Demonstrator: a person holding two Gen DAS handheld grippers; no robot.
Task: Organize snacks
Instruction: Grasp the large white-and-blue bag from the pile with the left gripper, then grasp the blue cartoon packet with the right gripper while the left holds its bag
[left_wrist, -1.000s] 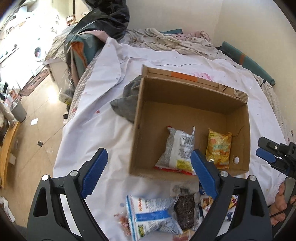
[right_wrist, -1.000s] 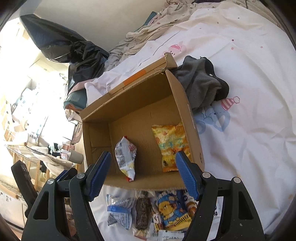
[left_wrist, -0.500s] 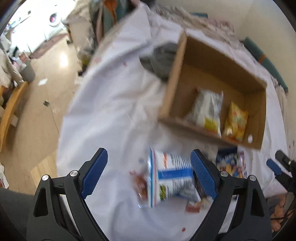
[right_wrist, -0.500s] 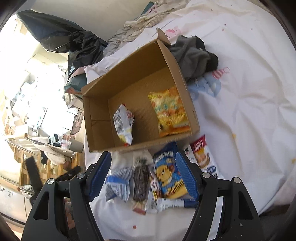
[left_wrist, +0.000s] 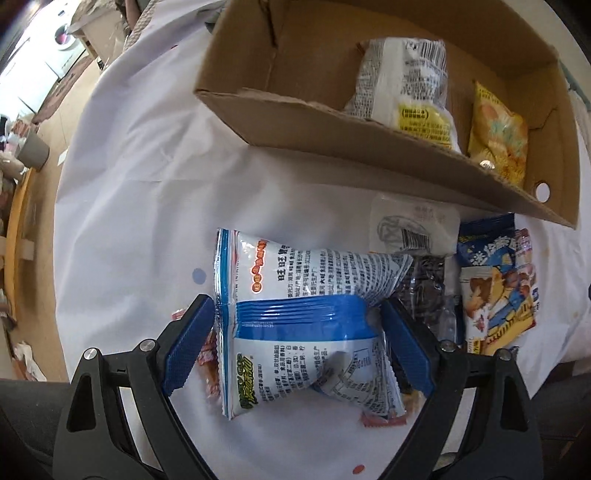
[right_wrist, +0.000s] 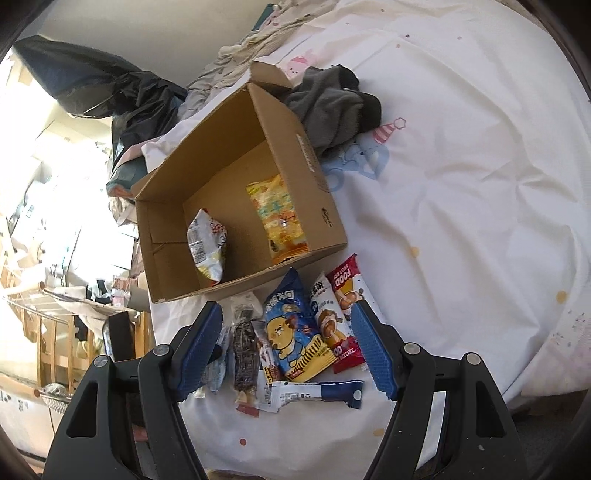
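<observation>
Blue-and-white snack packet (left_wrist: 303, 325) lies flat on the bed sheet (left_wrist: 147, 192), bracketed by the left tool (left_wrist: 297, 345), spread wide, blue pads at its edges. Cardboard box (right_wrist: 295, 155) sits just beyond; right tool (right_wrist: 286, 350) hangs spread over the pile.

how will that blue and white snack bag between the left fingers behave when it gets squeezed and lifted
The blue and white snack bag looks puffed and creased, so it will probably crumple inward rather than stay stiff. Its glossy film suggests it may slip between the fingers. It looks light for its size, though the far end may droop.
</observation>
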